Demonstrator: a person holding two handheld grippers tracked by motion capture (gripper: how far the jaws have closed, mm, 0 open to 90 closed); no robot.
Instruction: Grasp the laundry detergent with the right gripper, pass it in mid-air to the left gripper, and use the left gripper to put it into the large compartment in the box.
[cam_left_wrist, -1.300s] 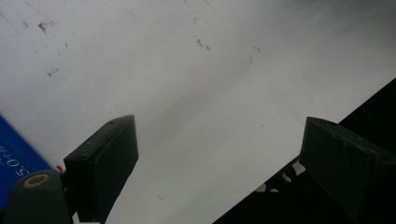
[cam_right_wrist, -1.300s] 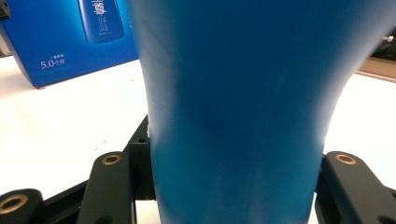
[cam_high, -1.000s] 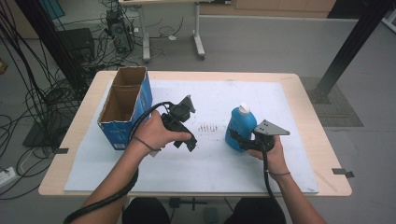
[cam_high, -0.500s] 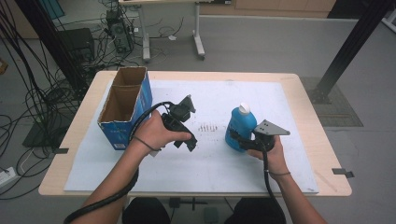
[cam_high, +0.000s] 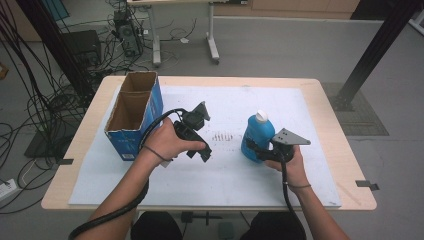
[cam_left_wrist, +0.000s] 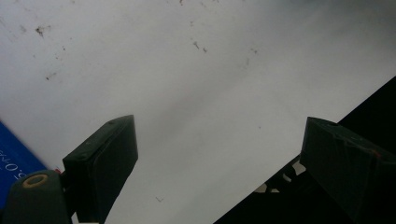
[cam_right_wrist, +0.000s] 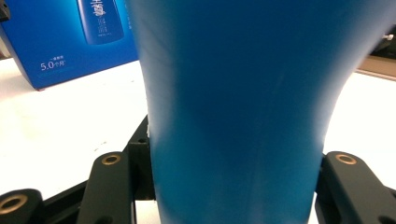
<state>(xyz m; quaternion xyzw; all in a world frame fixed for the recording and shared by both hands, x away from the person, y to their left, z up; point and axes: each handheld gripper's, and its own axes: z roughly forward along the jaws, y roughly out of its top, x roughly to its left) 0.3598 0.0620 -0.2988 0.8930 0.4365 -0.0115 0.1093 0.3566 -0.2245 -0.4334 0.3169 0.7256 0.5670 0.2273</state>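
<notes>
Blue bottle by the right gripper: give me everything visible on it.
The blue plastic bottle with a white cap stands upright on the white table mat, right of centre. Its body looks smooth and opaque, narrowing toward the cap. The right gripper is shut on its lower body, a black jaw pressing each side in the right gripper view. No label is legible.

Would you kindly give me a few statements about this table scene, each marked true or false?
1. The right gripper is closed on the blue bottle. True.
2. The blue bottle lies on its side. False: it stands upright, white cap on top.
3. The left gripper holds the cardboard box. False: its jaws are open with nothing between them, above the white mat.
4. The cardboard box is open at the top. True.
5. The box stands to the right of the bottle in the high view. False: it stands to the left.
</notes>
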